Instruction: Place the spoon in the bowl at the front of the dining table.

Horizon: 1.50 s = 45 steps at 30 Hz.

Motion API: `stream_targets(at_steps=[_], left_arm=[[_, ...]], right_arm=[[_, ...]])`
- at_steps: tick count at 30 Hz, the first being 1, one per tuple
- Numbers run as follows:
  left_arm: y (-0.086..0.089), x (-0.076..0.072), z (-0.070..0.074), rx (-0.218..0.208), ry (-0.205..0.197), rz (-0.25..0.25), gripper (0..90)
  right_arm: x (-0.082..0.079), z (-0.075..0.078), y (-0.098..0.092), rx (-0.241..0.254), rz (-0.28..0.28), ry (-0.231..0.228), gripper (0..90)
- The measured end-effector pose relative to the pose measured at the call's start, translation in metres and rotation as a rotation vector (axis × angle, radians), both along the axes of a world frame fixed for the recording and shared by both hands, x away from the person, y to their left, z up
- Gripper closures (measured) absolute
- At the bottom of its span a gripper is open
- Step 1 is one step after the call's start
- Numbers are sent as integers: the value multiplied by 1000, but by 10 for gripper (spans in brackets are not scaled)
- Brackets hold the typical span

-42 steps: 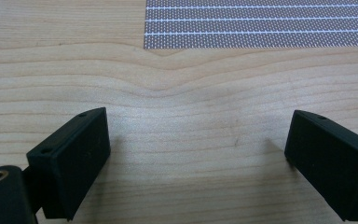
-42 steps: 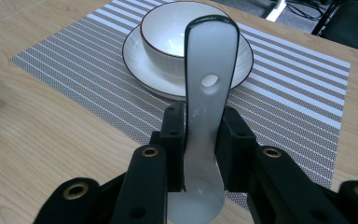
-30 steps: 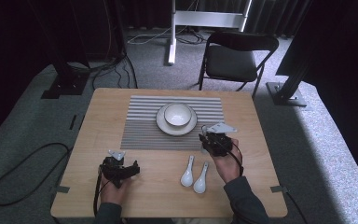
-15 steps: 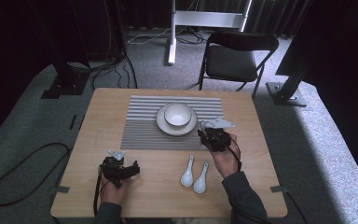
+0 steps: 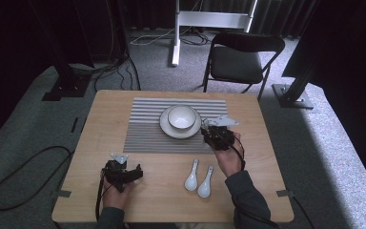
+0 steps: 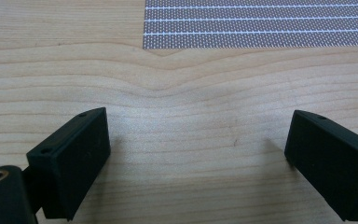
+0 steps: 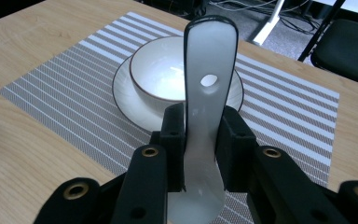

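— Between our right gripper's (image 7: 200,154) jaws, what have we got?

— We're clenching a white spoon (image 7: 208,93) by its handle. The handle stands up past the jaws, a small hole near its tip; the scoop end hangs below them, toward us.

— And beyond that spoon?

— Just ahead of the gripper we see a white bowl (image 7: 161,74) sitting on a plate (image 7: 129,100), both on a striped mat (image 7: 60,102). From above, our right gripper (image 5: 218,134) hovers just beside the plate's (image 5: 167,130) right rim, over the mat's (image 5: 143,129) right part.

— Is the spoon touching the bowl?

— We can't tell; in the right gripper view the handle overlaps the bowl's rim, but from above the gripper hides it.

— What lies behind that gripper, toward us?

— Two more white spoons (image 5: 198,177), side by side on the bare table (image 5: 267,157), next to our right forearm, scoops toward us.

— And our left gripper (image 6: 200,154)?

— Released, jaws spread wide with nothing in the gap. Under it we see plain wood (image 6: 191,93), and ahead of it the mat's (image 6: 261,23) near edge.

— Where is it from above?

— Our left gripper (image 5: 121,171) sits low near the table's front left, the mat's near left corner just ahead, well apart from the right gripper and from the two spoons off to its right.

— Anything past the table?

— A black chair (image 5: 240,59) beyond the far edge, and cables (image 5: 9,181) on the grey floor.
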<state>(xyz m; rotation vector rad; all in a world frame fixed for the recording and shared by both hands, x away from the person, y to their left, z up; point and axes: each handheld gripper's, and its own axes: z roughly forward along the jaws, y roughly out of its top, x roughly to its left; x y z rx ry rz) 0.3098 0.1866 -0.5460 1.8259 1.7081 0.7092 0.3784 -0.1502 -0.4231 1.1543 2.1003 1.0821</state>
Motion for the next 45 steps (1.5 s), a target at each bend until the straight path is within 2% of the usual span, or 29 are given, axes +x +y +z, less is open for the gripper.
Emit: stream_targets(at_steps=[17,45], left_arm=[[0,0,0,-1,-1,-2,70],[0,0,0,2,1,-6,70]], right_arm=[[13,2,8,44,8,10,744],[35,6,14,45,-4,1,745]])
